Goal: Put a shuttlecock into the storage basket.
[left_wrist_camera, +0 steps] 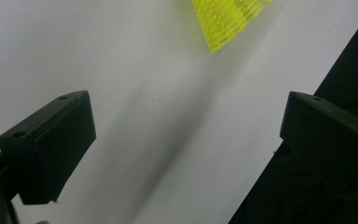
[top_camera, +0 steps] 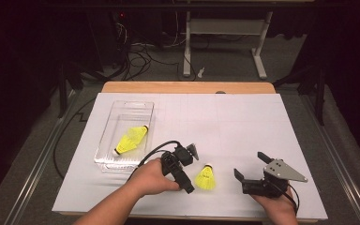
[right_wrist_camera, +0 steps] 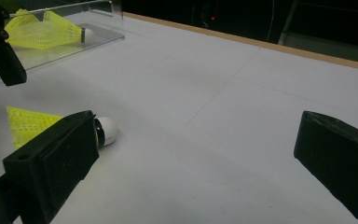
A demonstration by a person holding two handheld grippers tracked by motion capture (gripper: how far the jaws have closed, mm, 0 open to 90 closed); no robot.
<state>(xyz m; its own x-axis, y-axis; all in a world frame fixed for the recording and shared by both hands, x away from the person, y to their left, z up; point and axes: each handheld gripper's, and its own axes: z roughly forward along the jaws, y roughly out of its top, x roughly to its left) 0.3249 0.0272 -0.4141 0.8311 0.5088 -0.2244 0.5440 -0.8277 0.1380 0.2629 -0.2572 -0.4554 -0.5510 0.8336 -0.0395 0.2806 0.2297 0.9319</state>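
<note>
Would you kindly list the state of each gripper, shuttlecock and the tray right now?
Left gripper: open, nothing between the jaws, beside the loose shuttlecock.
Right gripper: open, holding nothing.
Loose shuttlecock: lying on the table, not gripped.
Tray shuttlecock: lying on its side in the tray.
Tray: clear, no lid, holding one shuttlecock.
</note>
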